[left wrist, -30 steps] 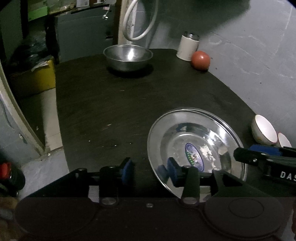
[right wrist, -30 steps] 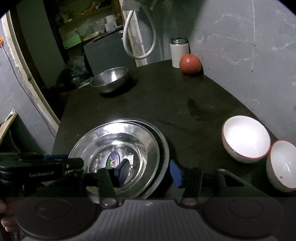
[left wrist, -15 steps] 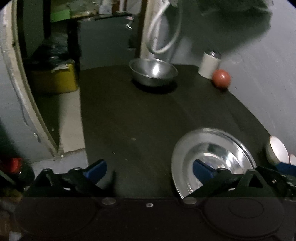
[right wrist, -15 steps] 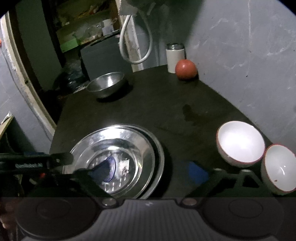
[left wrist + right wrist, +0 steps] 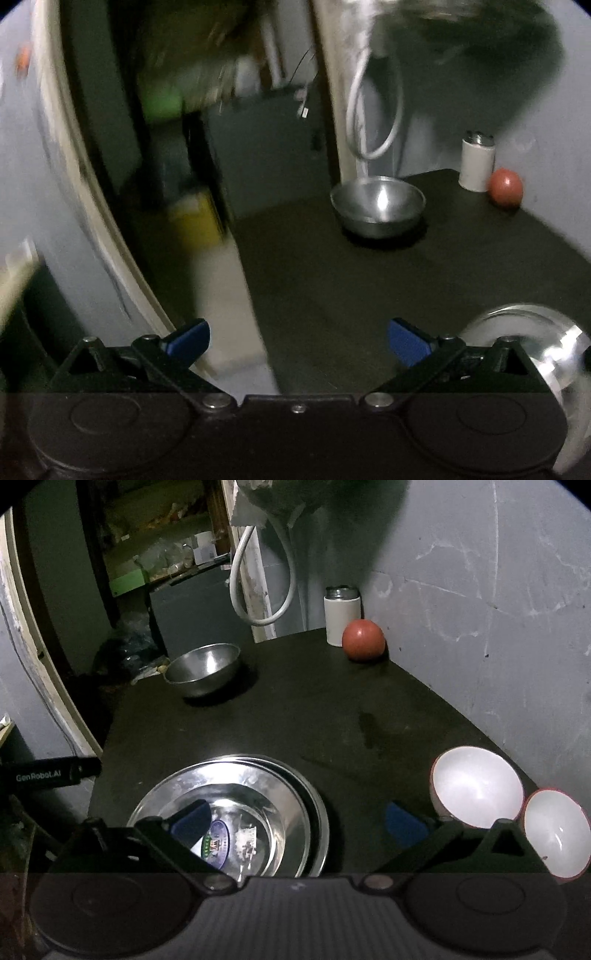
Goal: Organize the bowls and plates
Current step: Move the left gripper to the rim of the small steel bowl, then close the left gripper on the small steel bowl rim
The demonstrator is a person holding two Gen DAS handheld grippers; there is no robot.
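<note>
Two steel plates [image 5: 258,805] lie stacked on the dark round table [image 5: 332,720], near its front left; the stack also shows at the right edge of the left wrist view [image 5: 546,332]. A steel bowl [image 5: 203,668] stands at the far left of the table, also in the left wrist view [image 5: 376,206]. Two white bowls, one larger [image 5: 476,786] and one smaller [image 5: 554,838], sit side by side at the right. My right gripper [image 5: 295,823] is open and empty above the plates' right rim. My left gripper [image 5: 299,339] is open and empty, left of the plates over the table's edge.
A white canister [image 5: 341,616] and a red ball-like fruit [image 5: 364,639] stand at the back against the grey wall. A white hose [image 5: 258,590] hangs behind the table. The table's left edge drops to the floor beside a door frame [image 5: 92,221].
Both grippers opened wide and let go of the plates. My left gripper pulled back, up and left off the stack. The right gripper rose slightly.
</note>
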